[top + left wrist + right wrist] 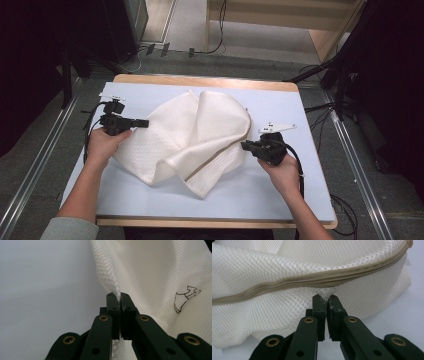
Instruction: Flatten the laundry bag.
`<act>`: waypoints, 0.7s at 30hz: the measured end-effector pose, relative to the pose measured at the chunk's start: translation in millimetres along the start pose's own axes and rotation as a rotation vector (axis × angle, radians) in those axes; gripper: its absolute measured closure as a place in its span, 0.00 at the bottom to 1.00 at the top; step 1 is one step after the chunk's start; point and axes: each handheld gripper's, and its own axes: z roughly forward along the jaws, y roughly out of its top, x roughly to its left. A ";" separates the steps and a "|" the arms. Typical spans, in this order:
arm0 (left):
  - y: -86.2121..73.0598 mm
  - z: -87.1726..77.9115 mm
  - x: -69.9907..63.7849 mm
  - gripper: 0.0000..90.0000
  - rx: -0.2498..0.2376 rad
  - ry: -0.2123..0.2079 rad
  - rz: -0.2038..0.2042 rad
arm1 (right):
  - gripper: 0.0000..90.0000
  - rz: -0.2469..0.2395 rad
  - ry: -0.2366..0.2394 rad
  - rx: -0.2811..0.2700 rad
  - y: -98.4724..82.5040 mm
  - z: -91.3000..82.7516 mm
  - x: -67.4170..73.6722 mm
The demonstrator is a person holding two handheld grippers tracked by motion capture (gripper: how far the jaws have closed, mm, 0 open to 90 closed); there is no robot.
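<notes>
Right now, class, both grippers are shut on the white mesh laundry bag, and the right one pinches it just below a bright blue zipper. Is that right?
Not quite. The zipper is beige, not blue, as the right gripper view shows. The rest holds: the left gripper and the right gripper are both shut on the white mesh laundry bag, the right one just below the zipper.

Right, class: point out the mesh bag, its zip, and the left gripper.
mesh bag (192, 132), high view, on the white netting at its middle.
zip (317, 280), right gripper view, on the beige strip.
left gripper (119, 298), left gripper view, at its jaw tips.
</notes>
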 end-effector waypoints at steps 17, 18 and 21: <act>-17.4 -37.5 37.5 0.99 -0.046 0.075 -0.096 | 0.99 0.016 0.023 0.030 4.3 -0.2 -6.3; -18.3 -39.4 39.1 0.99 -0.048 0.080 -0.099 | 0.99 0.019 0.024 0.033 4.4 -0.2 -6.6; -20.6 -44.6 43.8 0.99 -0.052 0.104 -0.106 | 0.99 0.016 0.028 0.050 4.0 1.1 -6.4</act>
